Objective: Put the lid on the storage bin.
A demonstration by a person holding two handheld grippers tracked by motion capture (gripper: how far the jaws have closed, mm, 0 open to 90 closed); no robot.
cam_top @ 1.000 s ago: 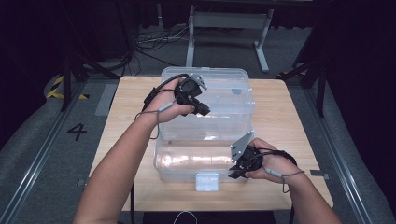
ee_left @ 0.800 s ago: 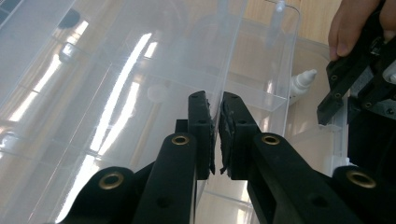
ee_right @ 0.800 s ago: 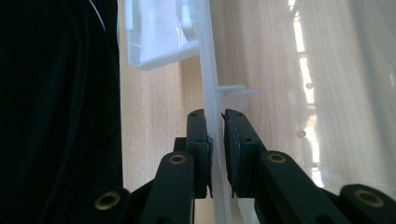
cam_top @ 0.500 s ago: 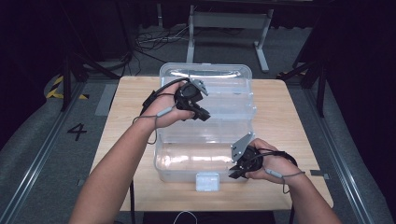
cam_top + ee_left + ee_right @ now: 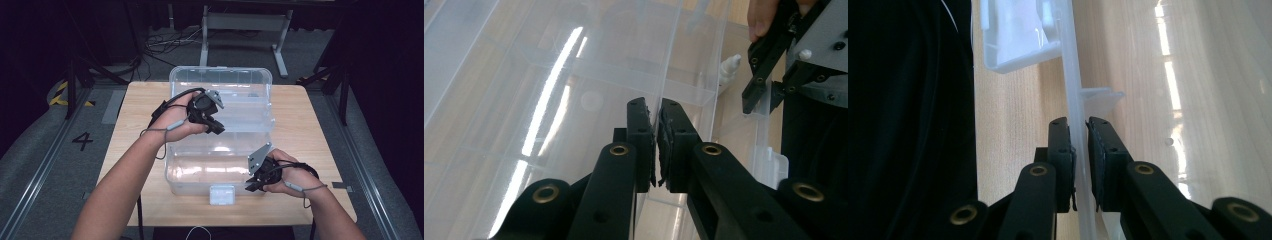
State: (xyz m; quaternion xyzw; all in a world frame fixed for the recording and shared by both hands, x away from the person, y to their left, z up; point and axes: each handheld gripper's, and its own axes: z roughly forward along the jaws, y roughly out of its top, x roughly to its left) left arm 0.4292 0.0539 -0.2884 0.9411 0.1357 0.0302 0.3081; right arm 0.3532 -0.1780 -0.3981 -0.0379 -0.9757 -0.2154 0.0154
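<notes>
While your left claw point(image 5: 657, 145) pinches the thin clear edge of the lid point(image 5: 235, 107), its pads pressed tight on the plastic, your right claw point(image 5: 1079, 160) clamps the front wall of the clear storage box point(image 5: 200, 172). The lid stands raised over the box's far half. The box sits mid-bench point(image 5: 310, 120), its white latch point(image 5: 222, 194) at the near edge, just left of your right hand point(image 5: 287, 177).
</notes>
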